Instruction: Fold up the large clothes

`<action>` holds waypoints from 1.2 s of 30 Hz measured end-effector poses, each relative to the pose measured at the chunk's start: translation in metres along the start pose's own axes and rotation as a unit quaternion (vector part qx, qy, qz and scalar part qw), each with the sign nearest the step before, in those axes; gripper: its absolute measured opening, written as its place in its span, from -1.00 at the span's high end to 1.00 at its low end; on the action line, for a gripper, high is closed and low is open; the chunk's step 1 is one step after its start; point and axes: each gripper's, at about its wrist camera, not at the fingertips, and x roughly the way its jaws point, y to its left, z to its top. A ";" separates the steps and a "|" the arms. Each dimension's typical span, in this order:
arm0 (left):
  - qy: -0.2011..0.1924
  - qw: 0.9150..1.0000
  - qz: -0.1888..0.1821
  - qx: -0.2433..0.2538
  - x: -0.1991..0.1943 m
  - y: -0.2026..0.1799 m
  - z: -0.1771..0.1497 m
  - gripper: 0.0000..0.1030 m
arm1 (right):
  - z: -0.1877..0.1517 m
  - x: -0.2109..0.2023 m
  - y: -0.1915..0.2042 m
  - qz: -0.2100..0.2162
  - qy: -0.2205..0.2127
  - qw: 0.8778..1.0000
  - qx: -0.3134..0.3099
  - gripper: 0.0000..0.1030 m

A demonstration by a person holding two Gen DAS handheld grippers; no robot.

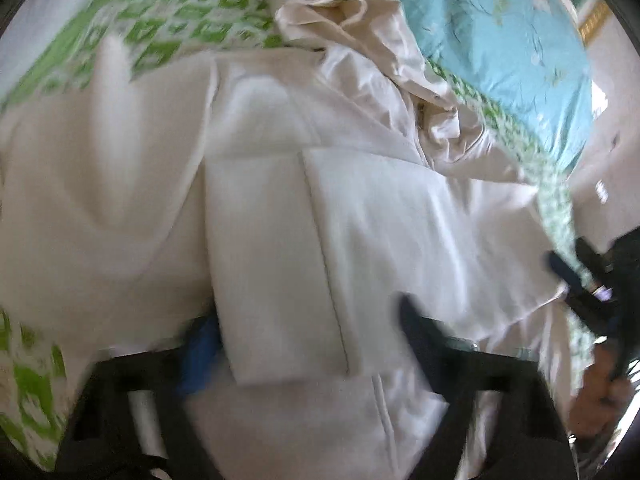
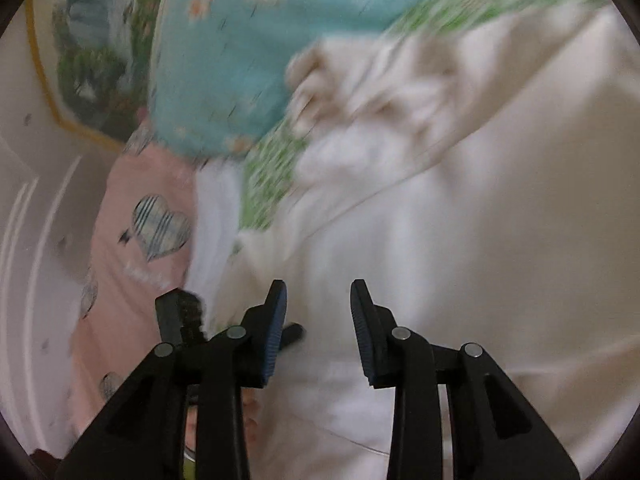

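The white garment (image 1: 280, 208) lies spread on the green-patterned sheet (image 1: 168, 28); the right gripper (image 2: 318, 312) hangs over it, fingers parted and empty; the left gripper (image 1: 304, 336) straddles a folded flap, grip unclear through blur.

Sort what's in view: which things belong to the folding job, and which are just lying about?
Job: white garment; left gripper; right gripper.

Lying about: cream cloth; green-patterned sheet; turquoise quilt; pink heart-print fabric.
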 end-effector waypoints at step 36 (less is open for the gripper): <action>-0.039 0.998 0.052 0.009 -0.011 0.017 -0.005 0.67 | 0.044 -0.063 -0.051 -0.258 -0.074 0.961 -0.069 0.34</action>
